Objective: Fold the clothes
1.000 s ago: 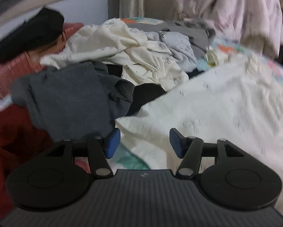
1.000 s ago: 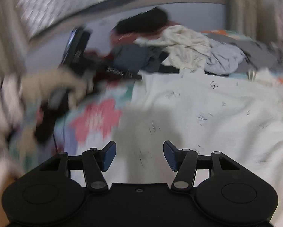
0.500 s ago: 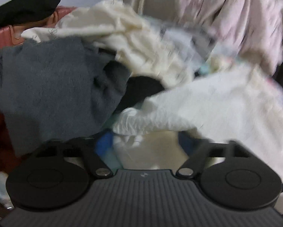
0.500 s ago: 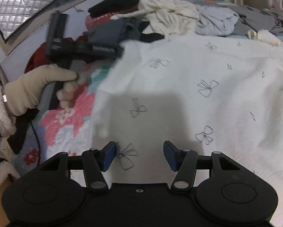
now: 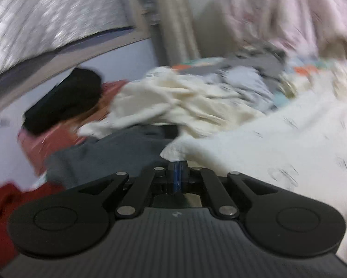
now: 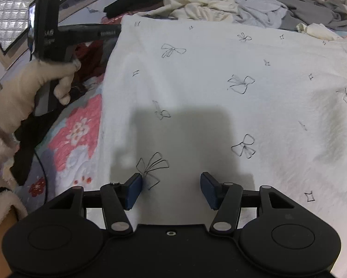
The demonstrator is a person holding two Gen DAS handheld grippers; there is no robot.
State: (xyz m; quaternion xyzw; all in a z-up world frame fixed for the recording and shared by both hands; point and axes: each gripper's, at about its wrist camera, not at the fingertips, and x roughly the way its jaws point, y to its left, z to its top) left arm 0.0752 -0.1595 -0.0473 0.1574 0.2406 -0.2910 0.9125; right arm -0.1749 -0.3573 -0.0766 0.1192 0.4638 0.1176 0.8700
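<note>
A white garment printed with black bows (image 6: 220, 81) lies spread over the bed. In the left wrist view its far-left corner (image 5: 173, 154) runs down into my left gripper (image 5: 178, 176), whose blue pads are pressed together on the cloth. The right wrist view shows a gloved hand (image 6: 34, 85) holding that gripper at the same corner. My right gripper (image 6: 171, 190) hovers low over the near part of the garment, open, with nothing between its fingers. The left wrist view is blurred.
A heap of clothes lies beyond the garment: cream (image 5: 185, 102), grey (image 5: 117, 157), black (image 5: 64, 99) and red (image 5: 1, 199) pieces. A floral quilt (image 6: 76, 134) shows to the garment's left. A pink blanket (image 5: 289, 11) hangs at the back right.
My left gripper closed from open onto the white garment's corner and tilted upward. My right gripper dropped closer to the garment and stayed open.
</note>
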